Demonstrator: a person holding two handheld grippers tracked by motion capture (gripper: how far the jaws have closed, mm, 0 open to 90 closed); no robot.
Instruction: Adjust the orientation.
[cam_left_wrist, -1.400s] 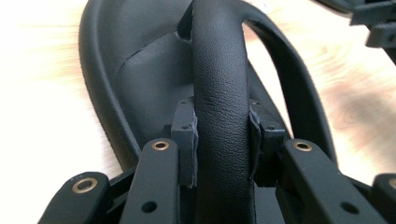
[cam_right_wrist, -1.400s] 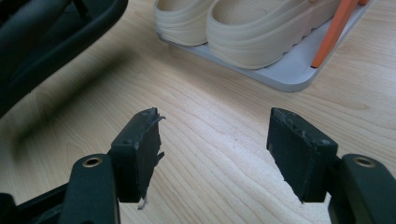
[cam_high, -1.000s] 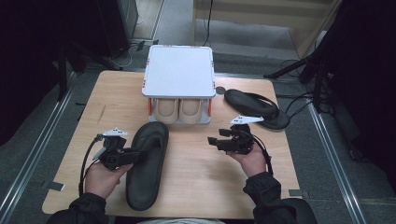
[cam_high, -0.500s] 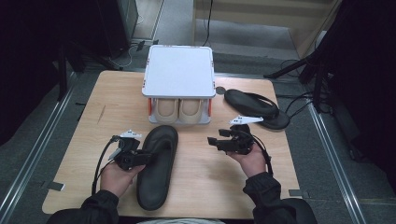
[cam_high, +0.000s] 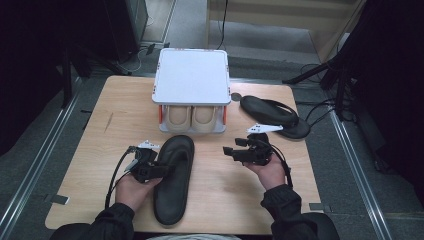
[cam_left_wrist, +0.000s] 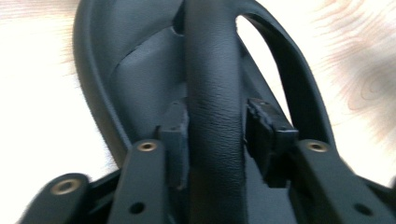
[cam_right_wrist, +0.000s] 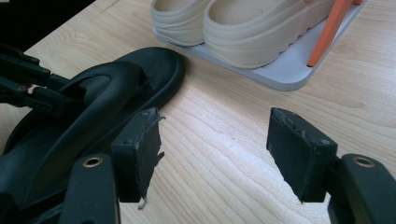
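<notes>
1. Standing nearest the person, the left gripper (cam_high: 150, 167) sits at the strap of a black sandal (cam_high: 173, 177) that lies flat on the worktop (cam_high: 110, 130), its toe pointing toward the rack. In the left gripper view the strap (cam_left_wrist: 215, 107) runs between the two pads; the jaws have just been opening, and a narrow gap shows on the right-hand side, so the hold looks let go rather than clamped.
2. Level with it on the other side, the right gripper (cam_high: 240, 150) hovers over bare wood with its jaws apart and nothing between them.
3. Beyond the grippers stands a white two-tier shoe rack (cam_high: 192, 75) with orange posts; a pair of beige clogs (cam_high: 192, 117) fills its lower shelf, and its top is bare.
4. Off to the right, near the worktop's edge, the second black sandal (cam_high: 272, 114) lies on its own.
5. Counting: two black sandals, two beige clogs, one rack, two grippers.
6. Judging progress: one sandal appears set down in front of the rack, the other not yet brought beside it, so the tidying looks roughly half done.
</notes>
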